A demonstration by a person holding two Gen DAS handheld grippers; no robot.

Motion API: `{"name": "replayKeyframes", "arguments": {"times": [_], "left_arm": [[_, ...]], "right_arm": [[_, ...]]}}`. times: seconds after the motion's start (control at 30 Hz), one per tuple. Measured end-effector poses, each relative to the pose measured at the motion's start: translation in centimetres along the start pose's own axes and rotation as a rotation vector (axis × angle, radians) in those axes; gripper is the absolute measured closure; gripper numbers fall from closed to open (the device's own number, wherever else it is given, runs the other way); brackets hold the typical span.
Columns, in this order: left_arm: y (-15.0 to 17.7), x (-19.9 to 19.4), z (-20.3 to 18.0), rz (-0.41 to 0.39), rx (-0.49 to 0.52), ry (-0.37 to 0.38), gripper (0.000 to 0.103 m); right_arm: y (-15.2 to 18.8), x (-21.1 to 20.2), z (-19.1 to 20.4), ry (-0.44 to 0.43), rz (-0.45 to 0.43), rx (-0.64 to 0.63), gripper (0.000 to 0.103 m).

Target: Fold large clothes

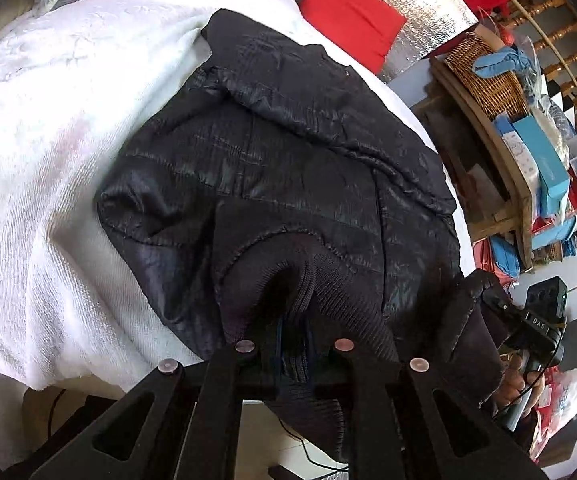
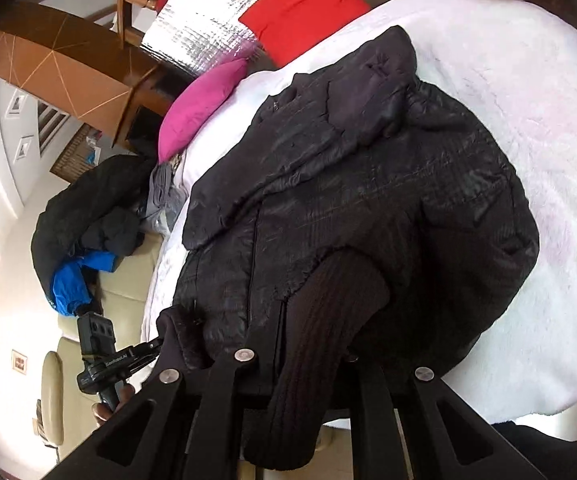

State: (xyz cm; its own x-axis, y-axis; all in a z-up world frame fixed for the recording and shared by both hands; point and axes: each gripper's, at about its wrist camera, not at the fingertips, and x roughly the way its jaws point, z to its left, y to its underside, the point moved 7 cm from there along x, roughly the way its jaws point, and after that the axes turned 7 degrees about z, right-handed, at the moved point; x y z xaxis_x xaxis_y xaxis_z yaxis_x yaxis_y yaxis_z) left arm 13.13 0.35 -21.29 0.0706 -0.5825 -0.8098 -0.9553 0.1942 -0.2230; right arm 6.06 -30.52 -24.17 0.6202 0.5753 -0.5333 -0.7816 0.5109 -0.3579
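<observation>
A black quilted jacket (image 1: 288, 152) (image 2: 368, 184) lies spread on a white blanket (image 1: 48, 160) (image 2: 528, 120) over a bed. Its dark ribbed knit hem (image 1: 340, 292) (image 2: 328, 312) is lifted off the near edge of the bed. My left gripper (image 1: 294, 338) is shut on a bunch of that hem, and the cloth drapes over its fingers. My right gripper (image 2: 300, 340) is shut on another part of the hem, which hangs down between its fingers. Each gripper also shows in the other's view, at the jacket's corner: right gripper (image 1: 484, 296), left gripper (image 2: 160, 342), each in a hand.
Red cushion (image 1: 348, 28) (image 2: 304, 4) and pink cushion (image 2: 204, 100) lie at the far end on a silver foil mat (image 1: 420, 8). A wooden shelf with a wicker basket (image 1: 484, 76) and boxes stands beside the bed. Dark and blue clothes (image 2: 88, 232) are piled on a cream sofa.
</observation>
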Motion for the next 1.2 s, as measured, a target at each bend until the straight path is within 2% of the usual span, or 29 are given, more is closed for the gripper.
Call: {"name": "replayKeyframes", "arguments": {"times": [0.17, 0.33, 0.6, 0.7, 0.77, 0.87, 0.97, 1.03, 1.2], "left_arm": [[-1.7, -2.7, -2.4, -0.043, 0.037, -0.010, 0.094], [-5.6, -6.8, -3.4, -0.120, 0.049, 0.001, 0.094], [-13.0, -11.0, -3.7, -0.217, 0.035, 0.001, 0.094], [-17.5, -12.2, -3.8, -0.257, 0.025, 0.002, 0.094], [-19.5, -12.4, -3.9, -0.269, 0.028, -0.001, 0.094], [-24.6, -11.9, -4.7, -0.292, 0.042, -0.030, 0.094], [-27.7, -11.6, -4.7, -0.297, 0.043, -0.036, 0.094], [-30.8, -10.5, -4.5, -0.292, 0.043, -0.036, 0.094], [-36.0, -6.8, -3.9, -0.270, 0.048, -0.067, 0.094]], "right_arm": [[-1.1, -1.4, 1.9, -0.008, -0.054, -0.033, 0.091], [-3.2, -3.2, 3.4, 0.019, -0.125, -0.082, 0.092], [-10.1, -5.7, 5.5, 0.060, -0.253, -0.131, 0.092], [-13.4, -6.2, 6.7, 0.067, -0.297, -0.151, 0.092], [-15.8, -6.1, 7.3, 0.068, -0.319, -0.160, 0.092], [-20.0, -5.3, 8.2, 0.076, -0.359, -0.173, 0.092], [-23.6, -4.1, 8.6, 0.091, -0.393, -0.177, 0.092], [-26.4, -3.0, 8.7, 0.109, -0.421, -0.180, 0.092], [-31.8, 0.0, 7.5, 0.158, -0.454, -0.168, 0.092]]}}
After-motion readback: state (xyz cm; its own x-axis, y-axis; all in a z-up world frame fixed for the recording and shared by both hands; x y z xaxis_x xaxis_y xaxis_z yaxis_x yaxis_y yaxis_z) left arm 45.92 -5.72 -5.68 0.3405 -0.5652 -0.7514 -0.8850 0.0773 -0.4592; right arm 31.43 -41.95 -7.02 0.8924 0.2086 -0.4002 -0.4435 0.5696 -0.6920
